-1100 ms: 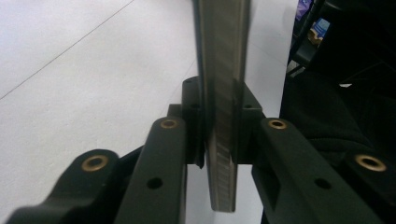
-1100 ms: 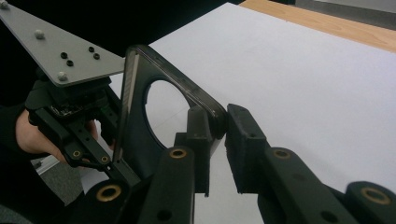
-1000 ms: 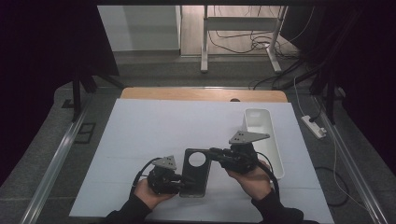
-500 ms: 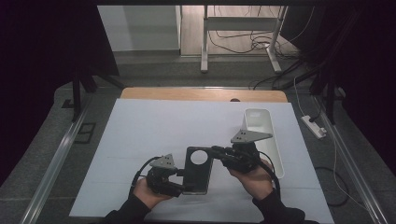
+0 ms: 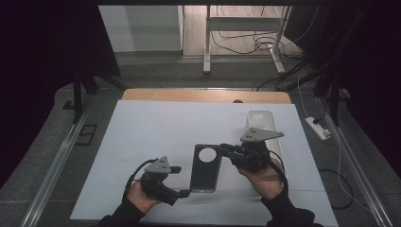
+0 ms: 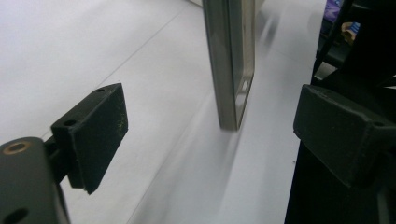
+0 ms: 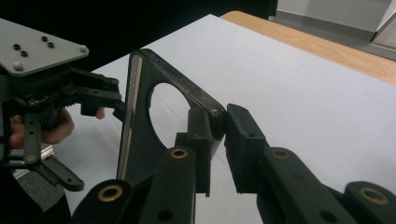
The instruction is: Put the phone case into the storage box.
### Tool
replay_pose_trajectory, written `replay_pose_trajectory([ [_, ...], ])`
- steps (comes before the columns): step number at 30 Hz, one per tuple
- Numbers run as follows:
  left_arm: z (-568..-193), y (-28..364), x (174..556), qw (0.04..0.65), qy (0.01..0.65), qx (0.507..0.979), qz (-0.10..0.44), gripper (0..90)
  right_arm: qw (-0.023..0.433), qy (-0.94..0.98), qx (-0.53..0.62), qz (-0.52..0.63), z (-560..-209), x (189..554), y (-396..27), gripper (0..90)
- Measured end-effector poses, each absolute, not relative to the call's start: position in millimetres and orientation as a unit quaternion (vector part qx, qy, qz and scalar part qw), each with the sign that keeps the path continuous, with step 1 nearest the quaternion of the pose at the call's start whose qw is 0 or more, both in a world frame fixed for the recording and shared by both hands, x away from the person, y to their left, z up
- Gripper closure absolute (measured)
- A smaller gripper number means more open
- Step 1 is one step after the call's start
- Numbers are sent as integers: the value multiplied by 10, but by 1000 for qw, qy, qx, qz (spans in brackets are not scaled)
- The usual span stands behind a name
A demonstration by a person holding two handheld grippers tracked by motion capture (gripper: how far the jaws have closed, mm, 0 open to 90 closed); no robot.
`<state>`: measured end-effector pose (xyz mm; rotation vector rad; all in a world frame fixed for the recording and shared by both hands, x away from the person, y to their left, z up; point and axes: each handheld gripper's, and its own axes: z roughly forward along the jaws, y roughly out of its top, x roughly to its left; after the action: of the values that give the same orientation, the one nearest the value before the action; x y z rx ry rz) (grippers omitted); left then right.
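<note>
black phone case [image 5: 205,168] up off the white table [image 5: 151,137], top edge pinched tight in right tongs [image 5: 226,150]; left tongs [image 5: 182,180] just opened wide, case's bottom corner between them untouched; white tray [image 5: 261,120] beyond right hand

A white sheet [image 5: 156,142] covers the tabletop [image 5: 203,96], whose bare wooden edge shows as a strip along the far side. A small dark spot [image 5: 238,101] sits right on the line where sheet meets wood. At the sheet's right side lies a white tray [image 5: 261,119], long and narrow, running from near the far edge toward the person. The sheet's left half and far middle lie plain white, with faint crease lines across.
</note>
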<state>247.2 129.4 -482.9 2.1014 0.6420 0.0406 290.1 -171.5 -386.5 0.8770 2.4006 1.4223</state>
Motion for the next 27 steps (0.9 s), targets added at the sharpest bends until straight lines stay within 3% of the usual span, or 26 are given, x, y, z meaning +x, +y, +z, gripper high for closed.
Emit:
replay_pose_trajectory([
  [27,-4887,1802,2147,453,324,825,101,20,143,803,299,496,-3559,3116,-1966,800],
])
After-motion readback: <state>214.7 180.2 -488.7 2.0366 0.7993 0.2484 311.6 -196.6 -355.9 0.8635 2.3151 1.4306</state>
